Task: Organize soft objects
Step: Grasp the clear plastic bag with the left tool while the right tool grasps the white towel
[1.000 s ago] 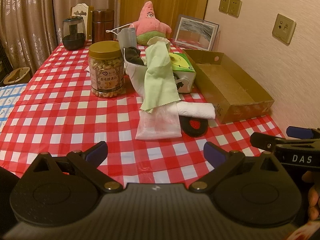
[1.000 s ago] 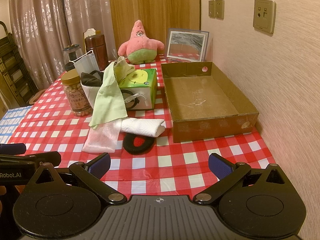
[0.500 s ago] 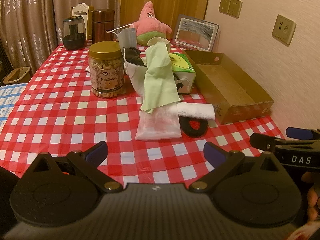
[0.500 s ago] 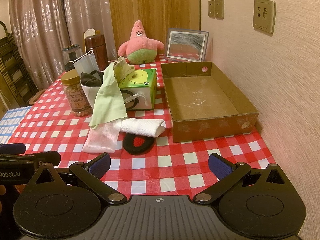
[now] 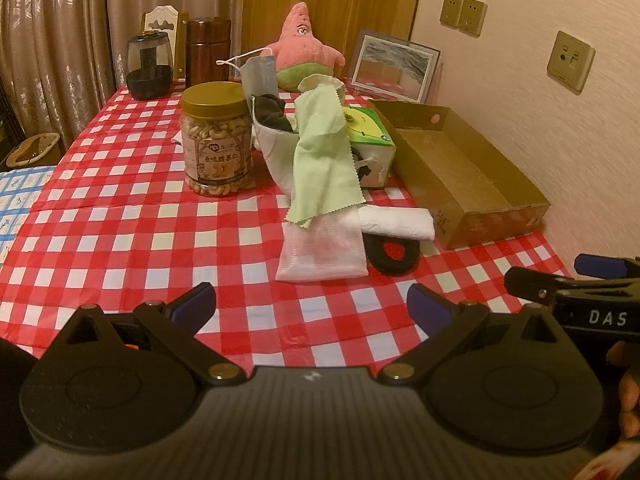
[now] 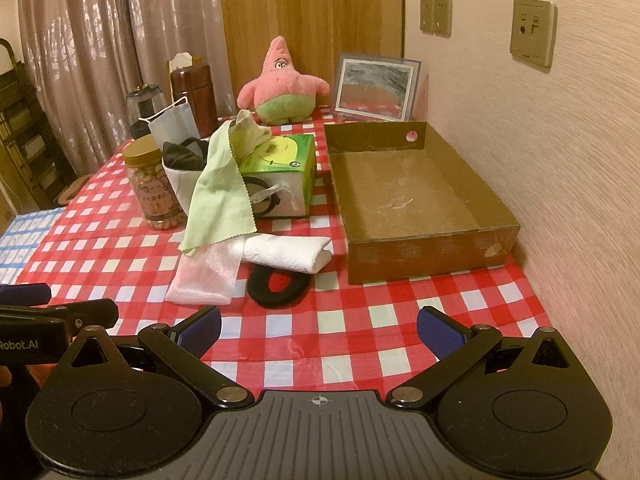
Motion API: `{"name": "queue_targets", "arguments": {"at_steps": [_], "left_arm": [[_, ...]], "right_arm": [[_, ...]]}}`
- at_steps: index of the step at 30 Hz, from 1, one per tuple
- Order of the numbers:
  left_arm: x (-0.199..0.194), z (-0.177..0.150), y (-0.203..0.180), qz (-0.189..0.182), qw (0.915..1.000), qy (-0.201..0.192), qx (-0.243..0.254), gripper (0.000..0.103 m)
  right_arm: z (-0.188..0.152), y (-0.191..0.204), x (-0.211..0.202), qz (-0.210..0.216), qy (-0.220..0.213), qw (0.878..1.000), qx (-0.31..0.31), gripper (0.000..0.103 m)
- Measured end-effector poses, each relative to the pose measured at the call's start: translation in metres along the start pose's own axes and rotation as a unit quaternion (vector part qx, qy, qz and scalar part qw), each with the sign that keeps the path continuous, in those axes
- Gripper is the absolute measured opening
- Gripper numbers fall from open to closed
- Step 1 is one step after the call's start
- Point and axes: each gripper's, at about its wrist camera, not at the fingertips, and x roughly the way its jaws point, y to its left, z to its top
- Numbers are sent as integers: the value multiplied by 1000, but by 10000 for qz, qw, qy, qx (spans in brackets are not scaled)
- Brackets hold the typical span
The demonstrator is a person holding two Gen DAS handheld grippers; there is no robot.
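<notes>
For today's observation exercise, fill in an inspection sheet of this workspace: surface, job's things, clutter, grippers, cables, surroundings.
Surface: table under a red-and-white check cloth.
Job's things: green cloth draped from white bag; white towel lying on black ring; cardboard box with nothing in it.
Clutter: nut jar, tissue box, pink plush, picture frame.
Grippers: left gripper and right gripper open, holding nothing.
Cables: nothing seen.
Surroundings: curtains, wall sockets.
</notes>
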Motion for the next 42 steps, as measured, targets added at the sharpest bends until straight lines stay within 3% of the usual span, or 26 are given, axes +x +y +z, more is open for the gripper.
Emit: {"name": "queue_targets", "arguments": {"at_steps": [10, 23, 26, 32, 38, 42], "left_arm": [[28, 14, 25, -229, 9995, 211, -60, 101], [97, 29, 36, -536, 9969, 414, 388, 96], [113, 32, 35, -608, 9959, 477, 473, 93], [145, 34, 35, -774, 9934, 634, 555, 87], [163, 36, 29, -881, 9917, 678, 649, 77], [175, 38, 25, -949, 9903, 735, 698, 59]], "right_arm": [[16, 3, 26, 99, 61, 9999, 66, 103], [27, 4, 81, 157, 245, 9995, -113, 103], [27, 3, 91, 138, 271, 9992, -266, 94], [28, 0, 107, 116, 340, 9980, -523, 91], [35, 2, 120, 109, 325, 9965, -762, 91], [39, 3, 127, 119, 314, 9956, -876, 91]]}}
